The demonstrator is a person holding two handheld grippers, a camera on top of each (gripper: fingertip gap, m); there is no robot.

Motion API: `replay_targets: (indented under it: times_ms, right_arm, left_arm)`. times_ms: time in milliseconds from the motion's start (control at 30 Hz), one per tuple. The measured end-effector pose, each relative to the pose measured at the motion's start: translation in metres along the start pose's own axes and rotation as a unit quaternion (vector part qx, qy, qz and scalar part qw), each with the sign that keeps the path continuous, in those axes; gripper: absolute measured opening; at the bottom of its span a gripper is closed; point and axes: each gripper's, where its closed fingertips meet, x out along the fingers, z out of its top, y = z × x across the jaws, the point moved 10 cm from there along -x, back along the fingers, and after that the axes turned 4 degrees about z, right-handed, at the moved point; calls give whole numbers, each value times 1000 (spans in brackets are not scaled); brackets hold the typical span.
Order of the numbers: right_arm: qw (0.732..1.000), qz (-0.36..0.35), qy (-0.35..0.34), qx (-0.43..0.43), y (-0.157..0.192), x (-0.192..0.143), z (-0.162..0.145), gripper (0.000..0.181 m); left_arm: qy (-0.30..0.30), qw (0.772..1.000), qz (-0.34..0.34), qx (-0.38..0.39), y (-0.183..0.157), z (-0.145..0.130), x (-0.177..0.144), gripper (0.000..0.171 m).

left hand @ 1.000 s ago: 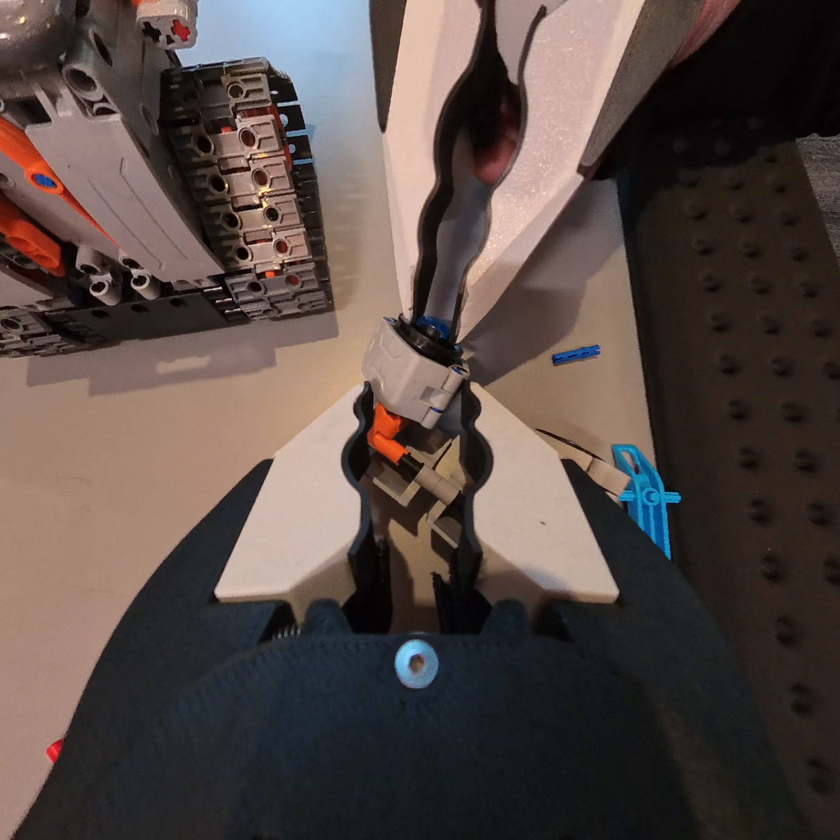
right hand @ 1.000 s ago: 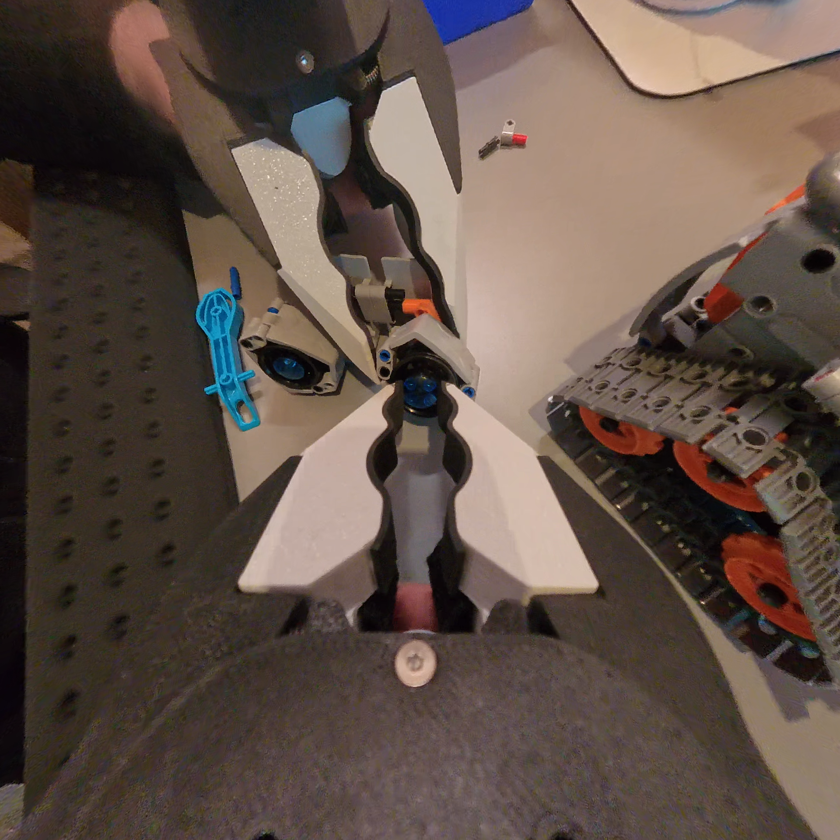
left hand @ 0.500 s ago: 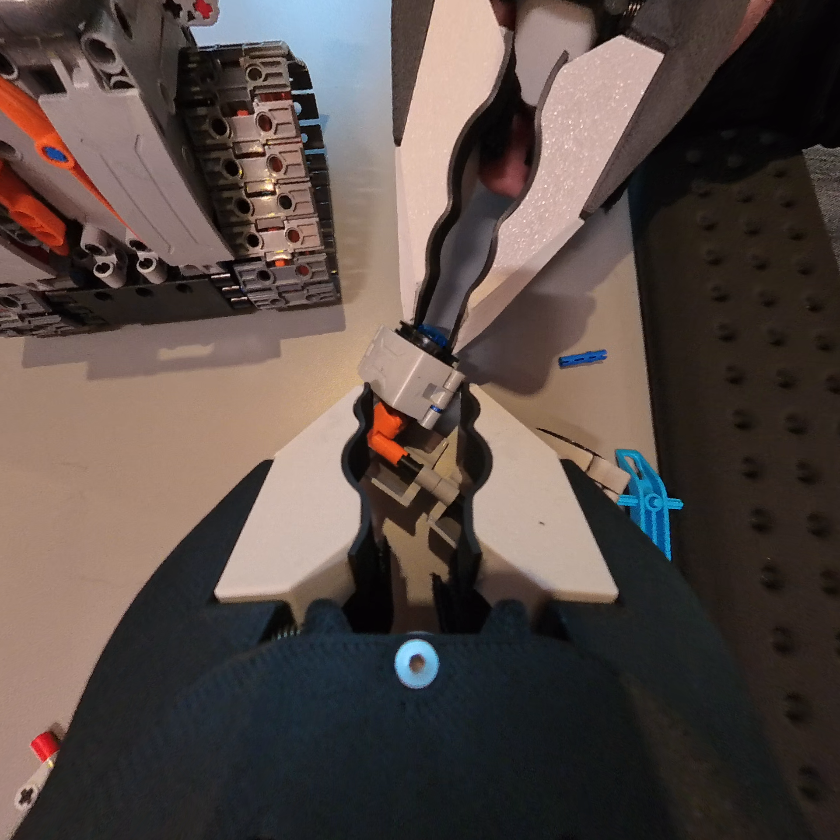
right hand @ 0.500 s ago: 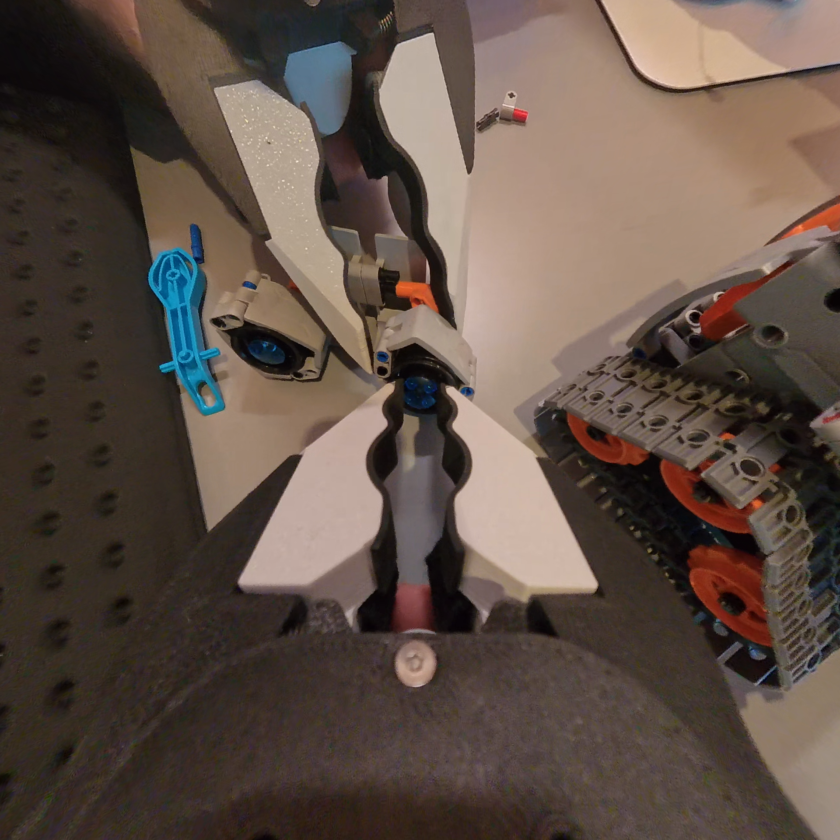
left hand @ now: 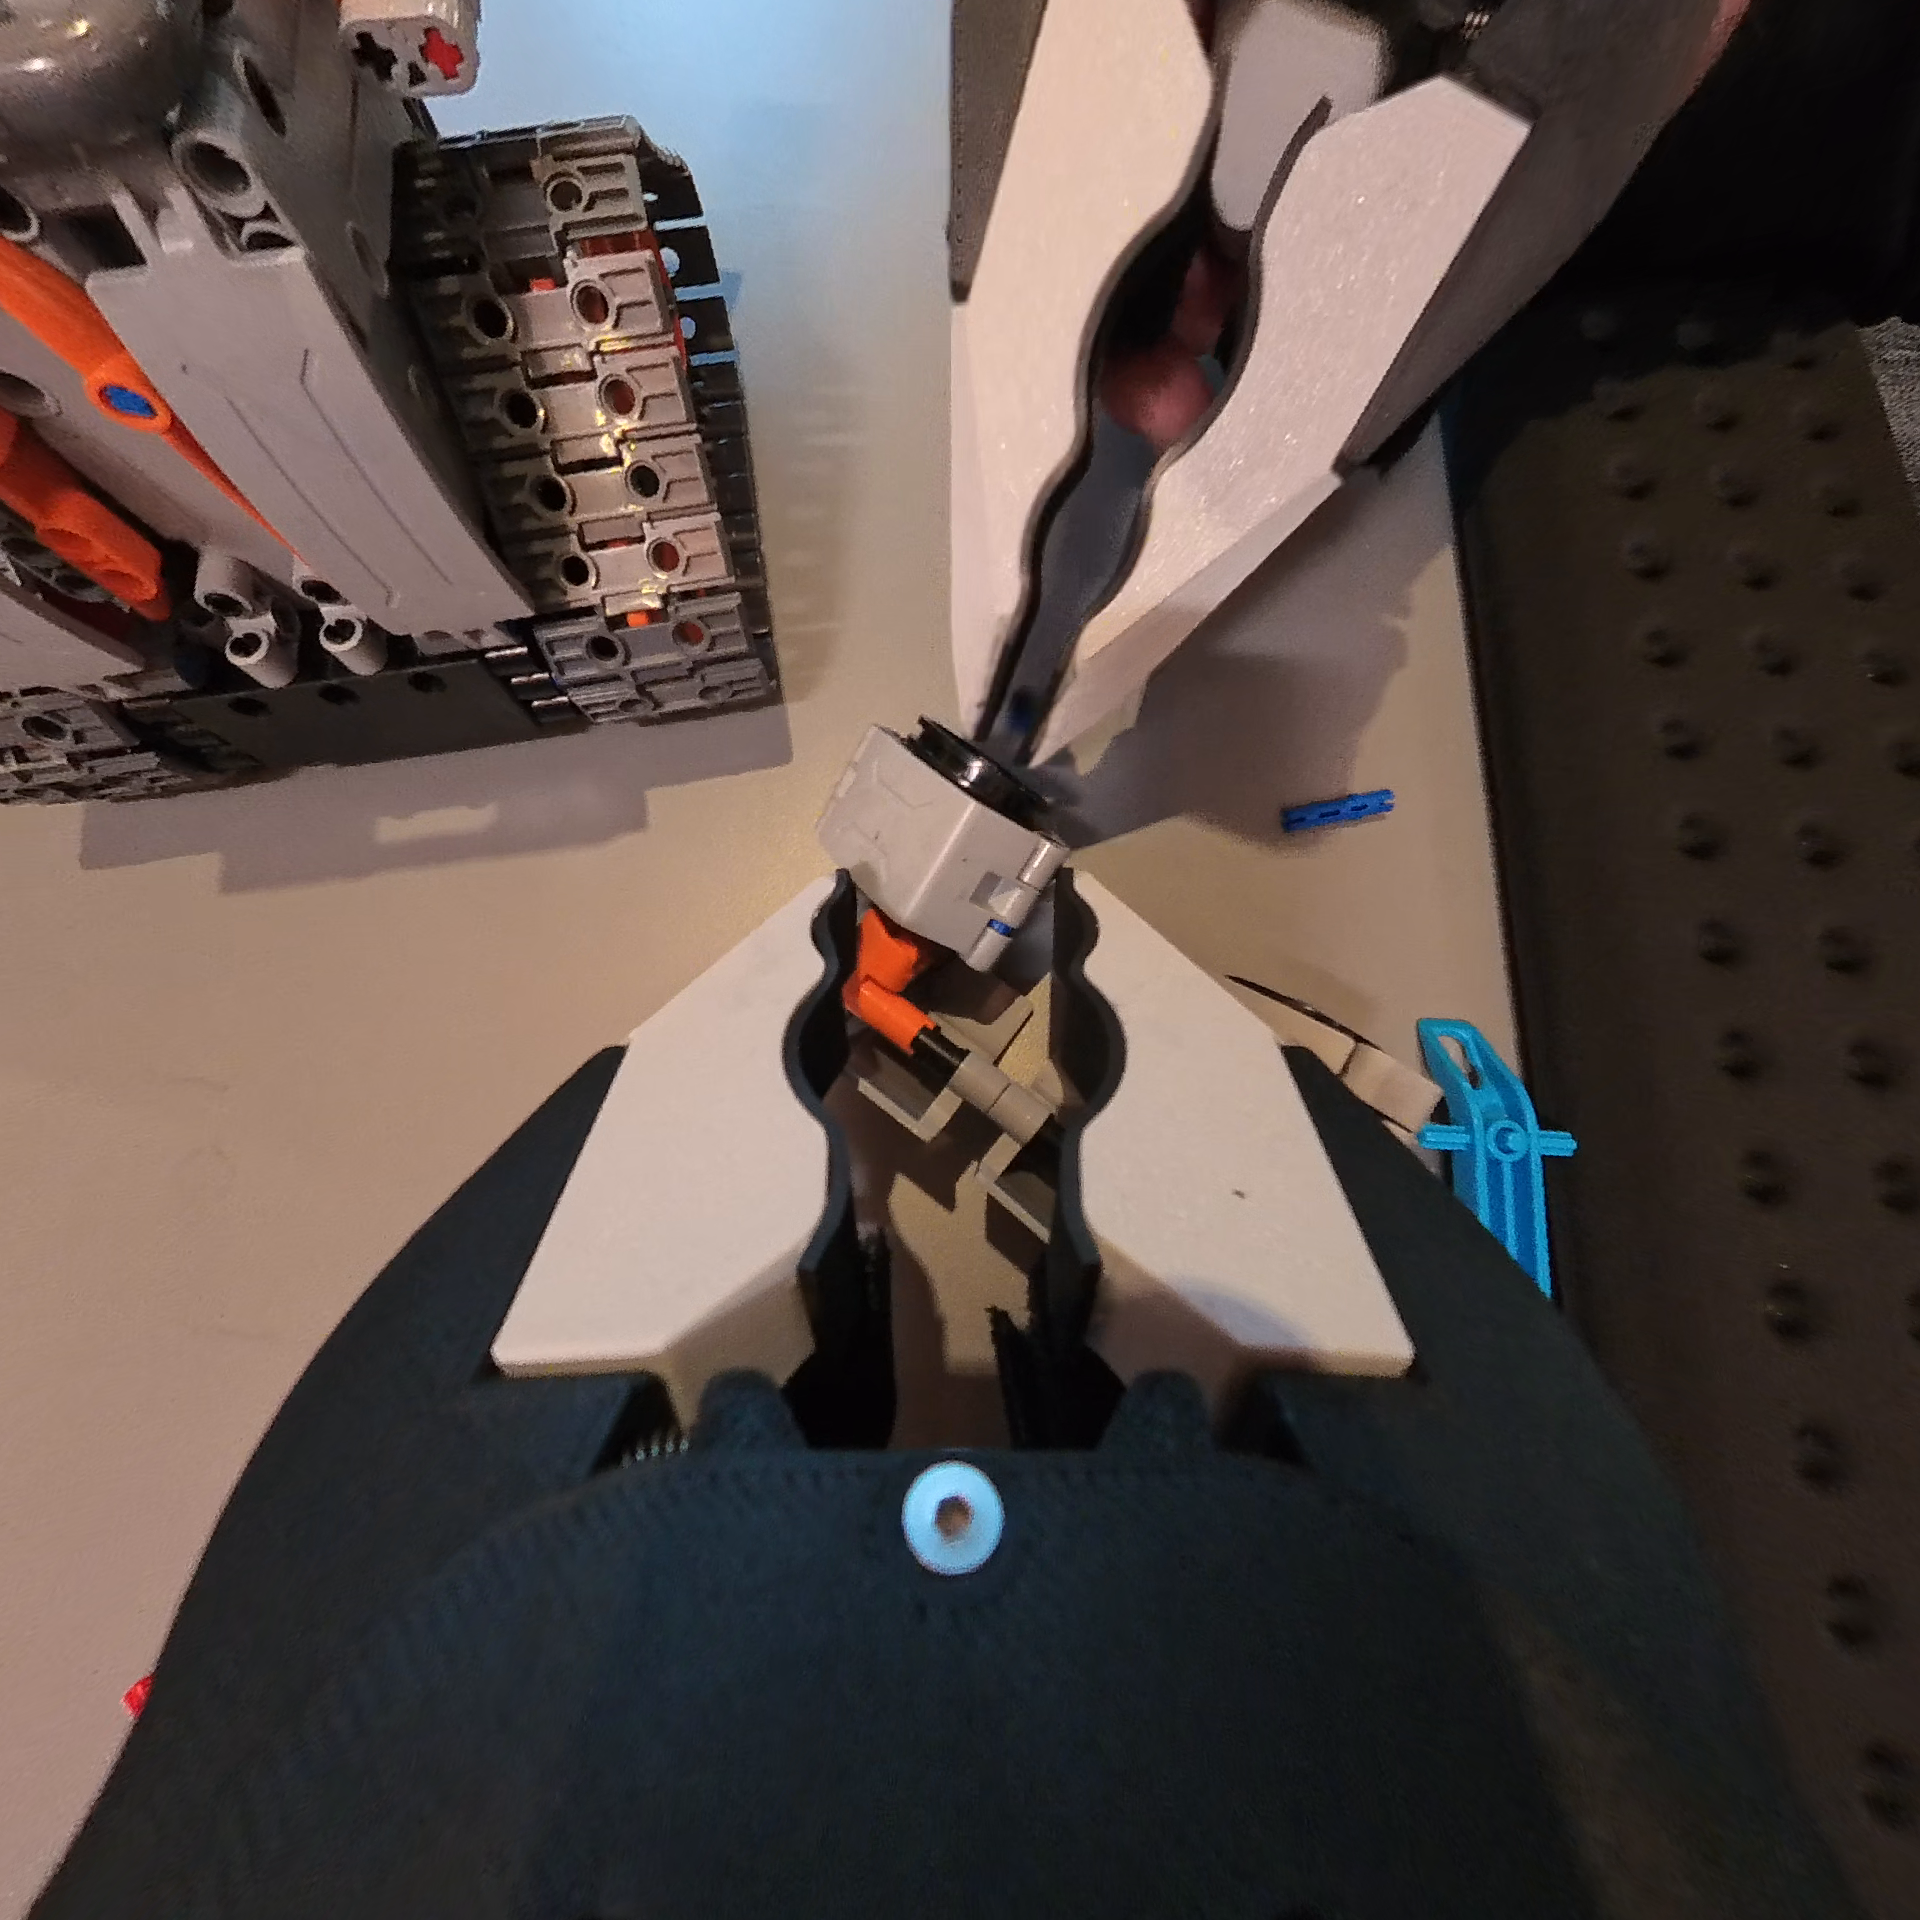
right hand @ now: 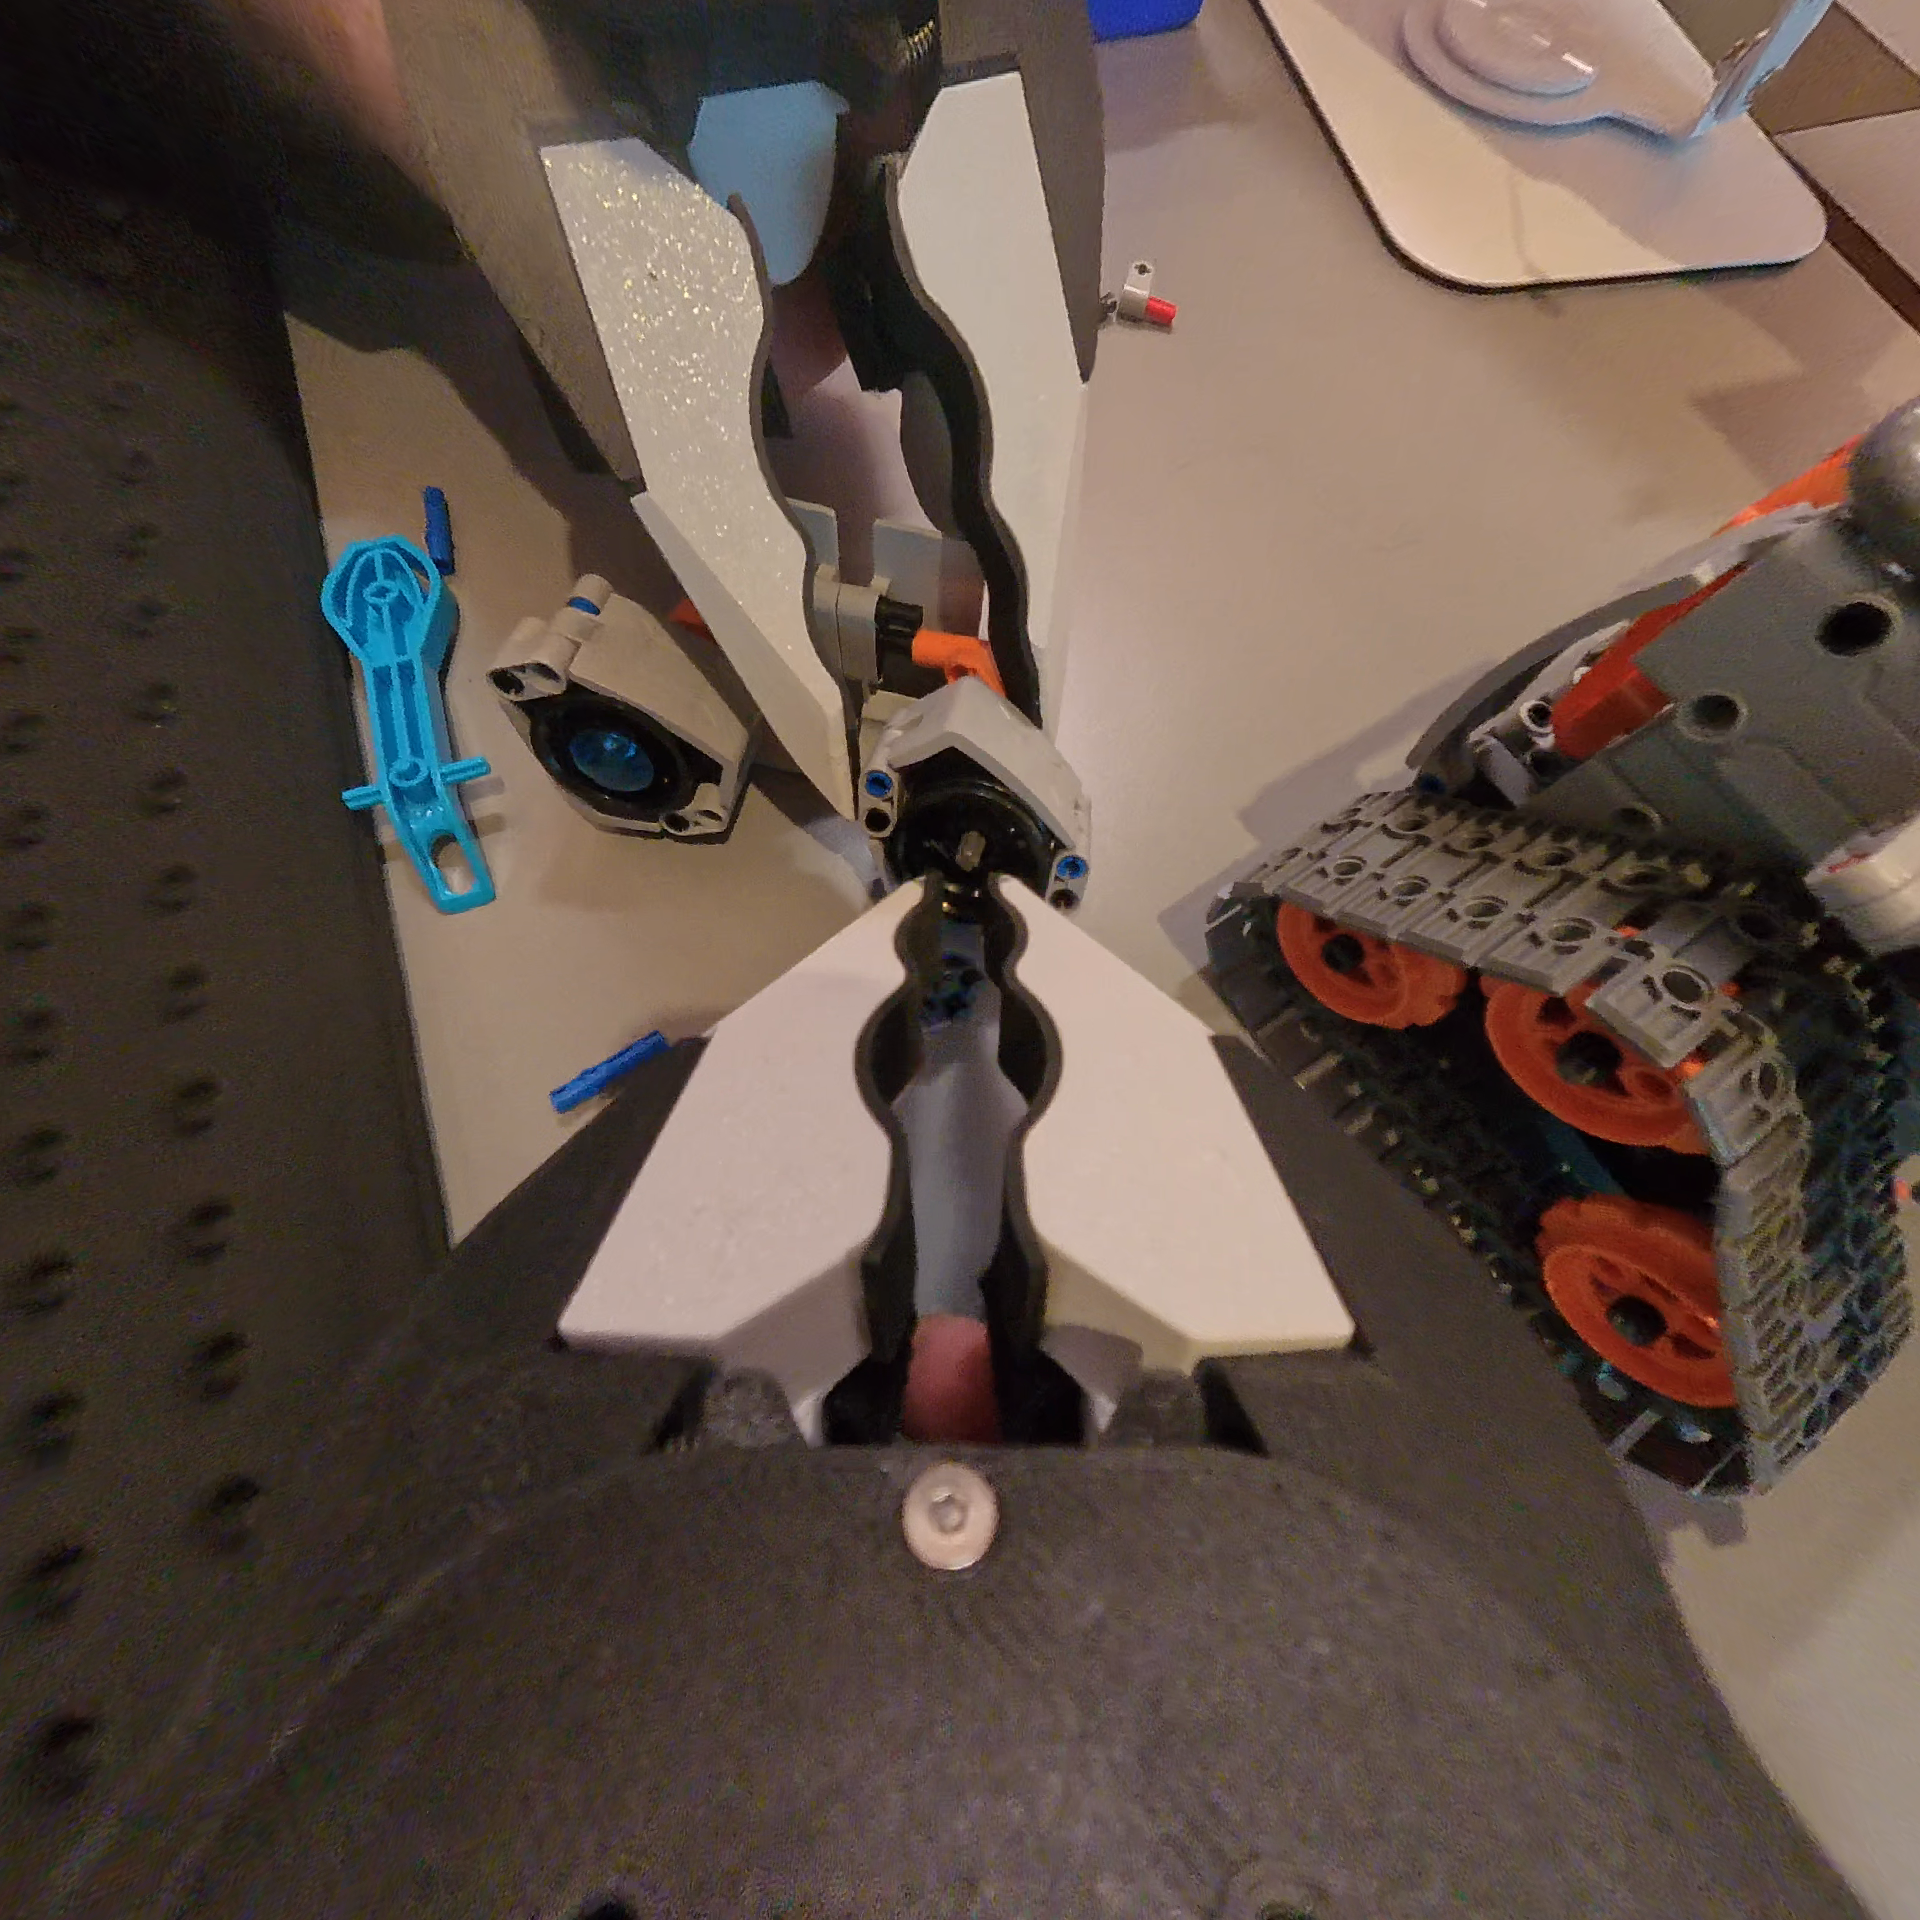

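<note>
Two grippers: meet tip to tip over the worktop (right hand: 1247,582).
Left gripper (left hand: 951,894): jaws narrowly parted, clamped on the grey motor block assembly (left hand: 940,842).
Right gripper (right hand: 961,914): jaws almost closed, pinching a small blue pin (right hand: 951,992) just off the block's black hub (right hand: 966,831).
Worktop left edge: second grey block (right hand: 623,717), cyan lever tool (right hand: 410,707).
Worktop right side: tracked model vehicle (right hand: 1621,997).

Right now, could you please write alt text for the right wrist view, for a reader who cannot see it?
The right gripper pinches a small blue pin at a grey motor block held by the left gripper. A tracked toy vehicle stands to the right; a second grey block and a blue tool lie to the left.
</note>
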Motion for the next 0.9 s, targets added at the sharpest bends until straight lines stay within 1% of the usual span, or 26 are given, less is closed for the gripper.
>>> replay_targets:
  times_ms: [100,167,233,300,433,500,600,733,900]
  right_arm:
    - [1000,4,-1,9,-2,-3,-3,4]
    - [1000,-1,-9,15,-5,-13,-5,4]
    - [1000,10,-12,27,-5,-22,-9,8]
    - [999,25,0,33,-2,-25,-16,15]
    - [999,40,23,21,7,-30,-24,19]
    - [998,33,51,10,10,-31,-32,21]
    - [997,31,65,-3,14,-32,-34,22]
    - [996,22,89,-10,13,-25,-33,22]
    - [995,25,99,-12,14,-19,-30,12]
  left_arm:
    - [6,1000,3,5,-1,1,0,35]
    - [13,1000,8,18,-3,2,0,36]
    - [19,999,12,28,-4,3,0,36]
    - [26,999,14,35,-5,4,0,36]
    - [31,999,8,40,-6,5,0,38]
    - [34,998,9,44,-6,6,1,38]
    - [40,998,6,49,-7,7,2,40]
    - [47,997,4,57,-7,10,4,42]
    - [56,996,3,68,-10,12,7,43]
